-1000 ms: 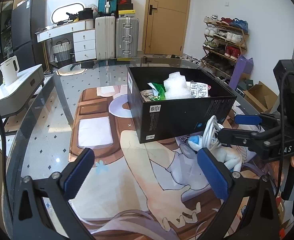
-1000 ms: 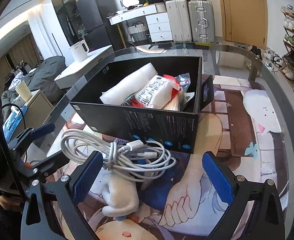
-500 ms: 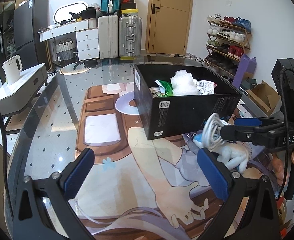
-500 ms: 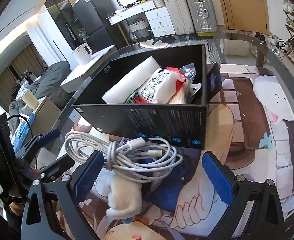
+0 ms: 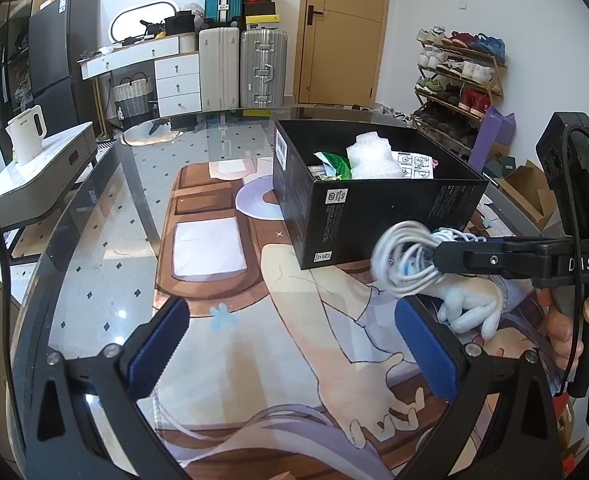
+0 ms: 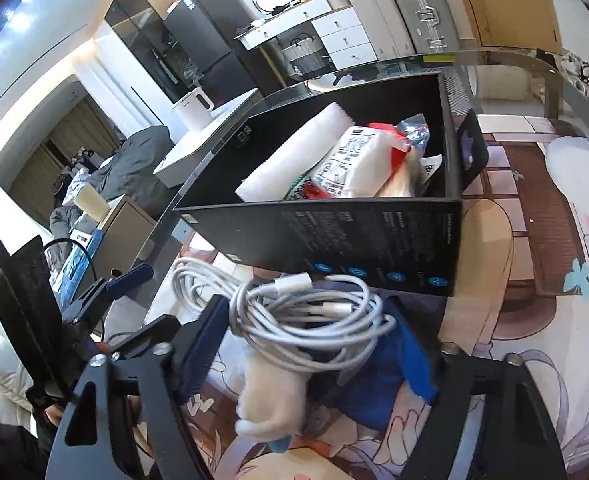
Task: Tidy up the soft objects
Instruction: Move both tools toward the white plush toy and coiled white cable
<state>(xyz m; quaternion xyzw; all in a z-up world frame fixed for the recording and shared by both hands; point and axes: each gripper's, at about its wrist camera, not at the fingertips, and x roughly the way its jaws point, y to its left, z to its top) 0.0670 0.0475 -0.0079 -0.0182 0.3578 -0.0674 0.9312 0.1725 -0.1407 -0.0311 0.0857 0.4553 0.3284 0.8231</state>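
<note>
My right gripper (image 6: 310,344) is closing its jaws around the bundle of white cable (image 6: 294,320), which sits between the two blue pads (image 6: 198,348); the left pad already touches the coils, but on the other side I cannot tell if the pad presses yet. The bundle rests on top of a small white plush toy (image 6: 270,396) that lies on the printed mat (image 6: 534,240), just in front of the black box (image 6: 334,232). In the view from my left hand the same right gripper (image 5: 438,256) comes in from the right side, and its black fingers reach into the cable bundle (image 5: 402,264), with the plush toy (image 5: 470,308) below it and my fingers (image 5: 566,320) on the handle. The black box (image 5: 374,216) stands on the glass table (image 5: 94,240), near its middle, and it holds already a white foam roll (image 5: 370,156), a green packet (image 5: 334,164) and a white printed pack (image 5: 414,164). My left gripper (image 5: 294,344) hangs open above the mat (image 5: 222,248) with nothing between its pads, and it is apart from the box and from the cable.
</note>
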